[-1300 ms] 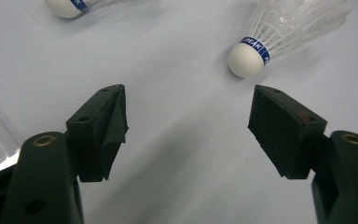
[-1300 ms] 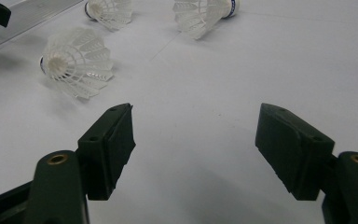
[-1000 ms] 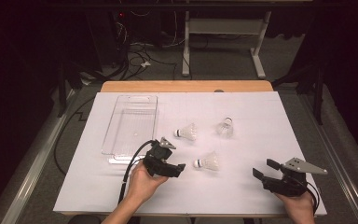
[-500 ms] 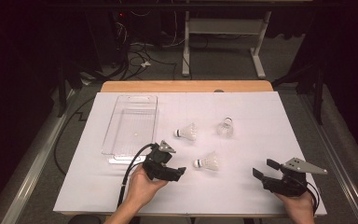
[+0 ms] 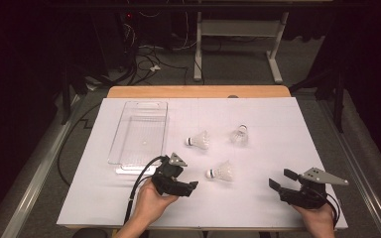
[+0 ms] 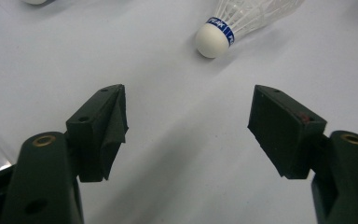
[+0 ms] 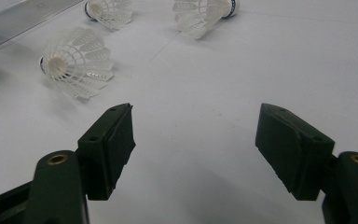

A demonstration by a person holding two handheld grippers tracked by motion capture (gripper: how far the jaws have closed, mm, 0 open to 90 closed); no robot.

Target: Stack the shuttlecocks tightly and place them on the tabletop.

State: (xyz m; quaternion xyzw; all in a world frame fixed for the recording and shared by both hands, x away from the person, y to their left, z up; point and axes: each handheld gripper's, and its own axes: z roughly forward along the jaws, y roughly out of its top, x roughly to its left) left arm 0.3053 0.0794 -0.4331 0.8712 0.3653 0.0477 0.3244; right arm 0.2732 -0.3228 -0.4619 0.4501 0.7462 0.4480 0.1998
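Three white shuttlecocks lie on the white table cover: one nearest me, one in the middle and one farther right. My left gripper is open, just left of the nearest shuttlecock. In the left gripper view that shuttlecock lies ahead, its white cork toward the open left gripper. My right gripper stands open near the front right, pointing left. The right gripper view shows its open jaws empty, with all three shuttlecocks beyond.
A clear plastic tray lies empty at the left of the table, behind my left gripper; its edge appears in the right gripper view. The left gripper's cable trails off the front edge. A wooden table edge runs along the back.
My left gripper has turned slightly, its jaws dipping a little toward me beside the nearest shuttlecock. The right gripper and the shuttlecocks have stayed put.
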